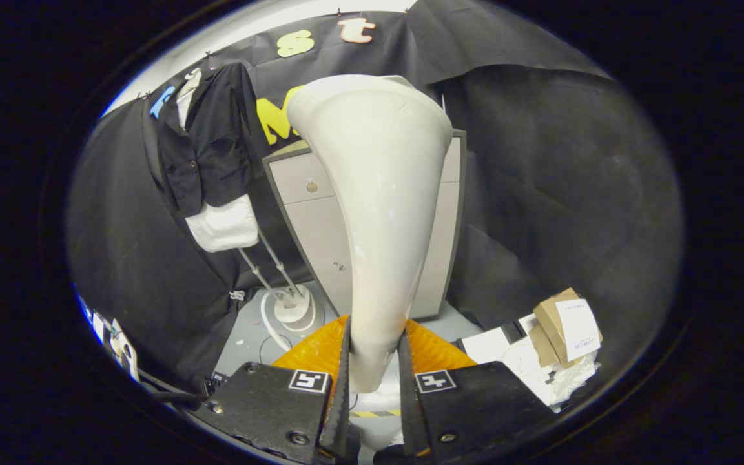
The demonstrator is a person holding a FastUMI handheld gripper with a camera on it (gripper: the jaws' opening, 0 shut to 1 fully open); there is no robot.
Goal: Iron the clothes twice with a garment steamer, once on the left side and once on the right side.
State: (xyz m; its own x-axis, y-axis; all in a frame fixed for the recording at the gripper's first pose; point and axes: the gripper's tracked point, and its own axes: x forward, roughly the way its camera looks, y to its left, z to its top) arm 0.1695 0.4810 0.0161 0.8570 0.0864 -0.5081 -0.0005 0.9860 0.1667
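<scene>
While the hand-held gripper [375,361] clamps both fingers on the handle of the garment steamer [378,194], whose flared head rises ahead and blocks much of the grey cabinet [307,213], the black jacket [207,145] over a white garment hangs beyond-left on a stand, cardboard boxes [562,326] lying right.

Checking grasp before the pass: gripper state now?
Gripper: shut on the steamer handle, one finger pressing on each side of its narrow end; head points up, off to the side of the hanging jacket.
</scene>
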